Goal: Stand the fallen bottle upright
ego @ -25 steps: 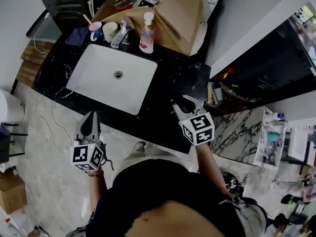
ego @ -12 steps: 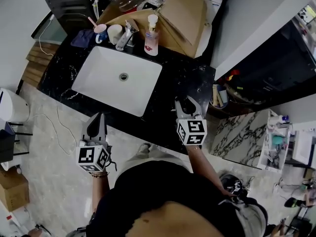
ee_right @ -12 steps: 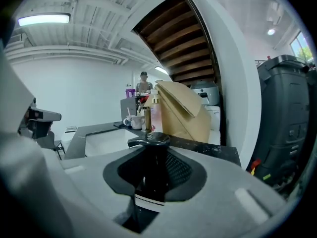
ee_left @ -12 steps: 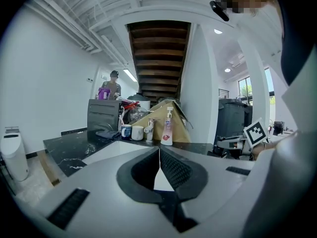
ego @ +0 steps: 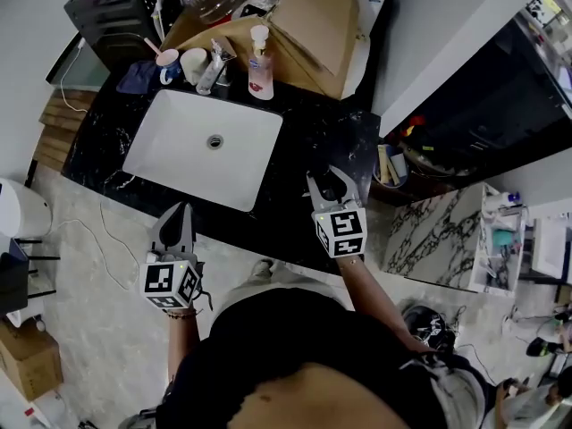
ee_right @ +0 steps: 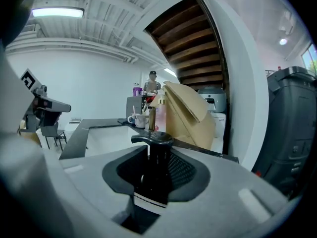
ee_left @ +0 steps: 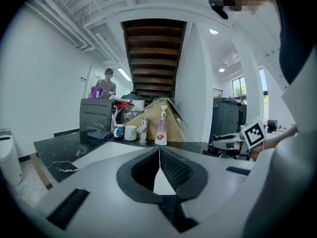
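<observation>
A dark pump bottle (ee_right: 156,168) stands upright between the jaws of my right gripper (ee_right: 157,171), its pump head (ee_right: 152,139) level above the pads. The pads still touch its sides, though the jaws have just been opening a little. In the head view my right gripper (ego: 327,186) is over the front right part of the black counter (ego: 304,137), and the dark bottle (ego: 333,189) barely shows between its fingers. My left gripper (ego: 173,219) hangs in front of the counter's edge, below the sink. It is shut, pads together, with nothing in it (ee_left: 159,163).
A white sink (ego: 174,141) is set in the counter. Behind it stand a faucet (ego: 213,65), two mugs (ego: 179,61), a clear soap dispenser (ego: 259,64) and an open cardboard box (ego: 313,21). A person stands far back (ee_left: 107,83).
The right gripper has turned slightly on the spot with the bottle between its jaws. The left gripper has hardly moved. The head view has shifted a little.
</observation>
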`<action>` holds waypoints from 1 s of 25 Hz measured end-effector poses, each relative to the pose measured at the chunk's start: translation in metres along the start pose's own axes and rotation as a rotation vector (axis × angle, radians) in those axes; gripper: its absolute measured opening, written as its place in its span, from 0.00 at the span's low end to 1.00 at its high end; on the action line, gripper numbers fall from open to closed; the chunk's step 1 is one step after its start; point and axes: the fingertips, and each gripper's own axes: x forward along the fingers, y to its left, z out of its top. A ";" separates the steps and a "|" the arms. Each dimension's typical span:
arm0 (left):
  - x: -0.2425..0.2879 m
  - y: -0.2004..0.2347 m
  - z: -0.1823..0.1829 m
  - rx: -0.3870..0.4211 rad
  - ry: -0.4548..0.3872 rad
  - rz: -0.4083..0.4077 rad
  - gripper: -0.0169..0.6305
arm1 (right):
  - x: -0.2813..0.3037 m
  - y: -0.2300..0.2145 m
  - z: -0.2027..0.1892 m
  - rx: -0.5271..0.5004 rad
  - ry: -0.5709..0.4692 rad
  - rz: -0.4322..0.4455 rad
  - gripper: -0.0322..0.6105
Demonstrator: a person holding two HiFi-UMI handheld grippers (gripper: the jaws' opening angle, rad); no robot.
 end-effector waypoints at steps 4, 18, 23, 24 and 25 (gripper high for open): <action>0.014 -0.015 0.005 0.004 -0.013 -0.061 0.03 | -0.014 0.000 0.001 -0.009 -0.004 -0.021 0.23; 0.037 -0.075 0.013 0.073 -0.057 -0.231 0.03 | -0.128 0.008 0.045 -0.109 -0.299 -0.110 0.23; 0.032 -0.088 0.009 0.126 -0.071 -0.248 0.03 | -0.149 0.011 0.032 -0.055 -0.283 -0.161 0.20; 0.030 -0.090 0.008 0.125 -0.072 -0.253 0.03 | -0.151 0.011 0.029 -0.040 -0.277 -0.166 0.19; 0.029 -0.092 0.008 0.117 -0.073 -0.256 0.03 | -0.153 0.011 0.027 -0.027 -0.274 -0.168 0.18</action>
